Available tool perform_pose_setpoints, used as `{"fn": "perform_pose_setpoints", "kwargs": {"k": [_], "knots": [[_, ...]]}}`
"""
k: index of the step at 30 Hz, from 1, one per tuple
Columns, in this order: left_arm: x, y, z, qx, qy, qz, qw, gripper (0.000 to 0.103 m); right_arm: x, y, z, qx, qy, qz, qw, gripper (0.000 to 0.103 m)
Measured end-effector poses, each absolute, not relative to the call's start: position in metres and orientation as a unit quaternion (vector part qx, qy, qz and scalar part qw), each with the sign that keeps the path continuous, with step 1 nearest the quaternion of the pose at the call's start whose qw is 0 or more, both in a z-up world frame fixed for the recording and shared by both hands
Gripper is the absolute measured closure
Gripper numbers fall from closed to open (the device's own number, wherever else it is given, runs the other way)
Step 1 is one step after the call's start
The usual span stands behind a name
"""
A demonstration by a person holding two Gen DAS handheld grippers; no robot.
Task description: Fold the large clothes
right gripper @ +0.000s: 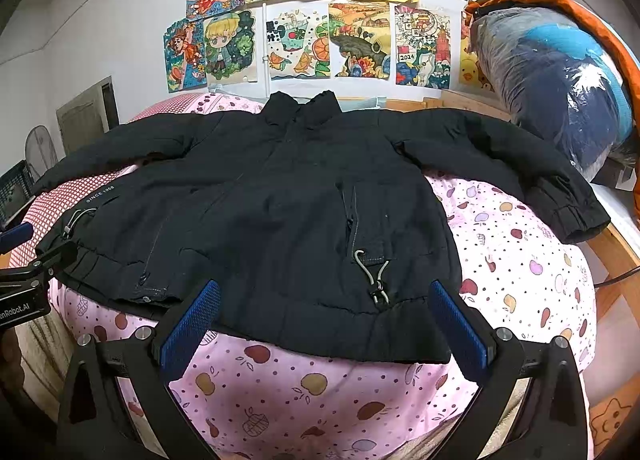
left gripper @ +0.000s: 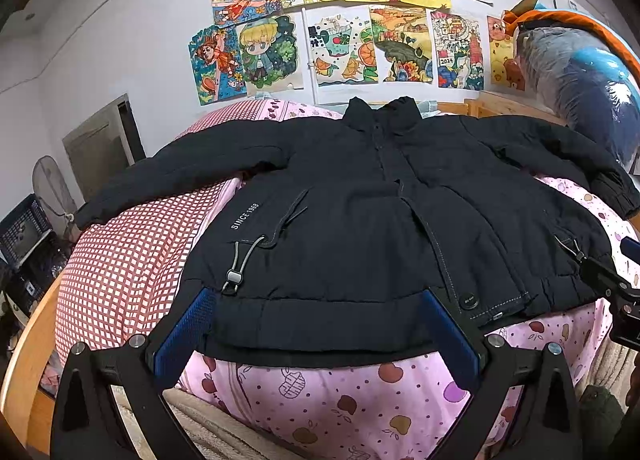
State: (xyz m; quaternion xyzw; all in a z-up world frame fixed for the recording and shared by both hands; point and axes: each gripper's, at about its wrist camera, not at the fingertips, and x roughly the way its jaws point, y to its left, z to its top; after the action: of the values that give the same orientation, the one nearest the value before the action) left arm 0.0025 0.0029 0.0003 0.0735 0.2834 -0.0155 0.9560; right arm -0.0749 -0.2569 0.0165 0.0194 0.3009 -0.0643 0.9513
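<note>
A large black jacket (left gripper: pixel 360 195) lies flat and face up on the bed, sleeves spread to both sides, collar toward the wall; it also shows in the right wrist view (right gripper: pixel 304 195). My left gripper (left gripper: pixel 316 300) is open, its blue pads on either side of the left part of the hem, just above it. My right gripper (right gripper: pixel 324 292) is open over the right part of the hem, near a drawcord toggle (right gripper: pixel 378 280). Each gripper shows at the edge of the other's view: the right one (left gripper: pixel 616 284) and the left one (right gripper: pixel 28 260).
The bed has a pink fruit-print quilt (right gripper: pixel 520 260) and a red checked cover (left gripper: pixel 132 260), inside a wooden frame (left gripper: pixel 24 360). A plastic-wrapped bundle of bedding (right gripper: pixel 560 91) sits at the far right. Drawings (left gripper: pixel 360 39) hang on the wall. A fan (left gripper: pixel 50 183) and crates stand at left.
</note>
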Motion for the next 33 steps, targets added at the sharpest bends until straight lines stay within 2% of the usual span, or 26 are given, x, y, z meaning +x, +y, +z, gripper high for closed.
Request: {"fn": "perform_pose_setpoints", "kwargs": {"k": [33], "knots": [[0.0057, 0.0062, -0.0001, 0.073, 0.284, -0.015, 0.956, 0.0, -0.0756, -0.2578, 0.0169, 0.02, 0.301, -0.064, 0.951, 0.001]]}}
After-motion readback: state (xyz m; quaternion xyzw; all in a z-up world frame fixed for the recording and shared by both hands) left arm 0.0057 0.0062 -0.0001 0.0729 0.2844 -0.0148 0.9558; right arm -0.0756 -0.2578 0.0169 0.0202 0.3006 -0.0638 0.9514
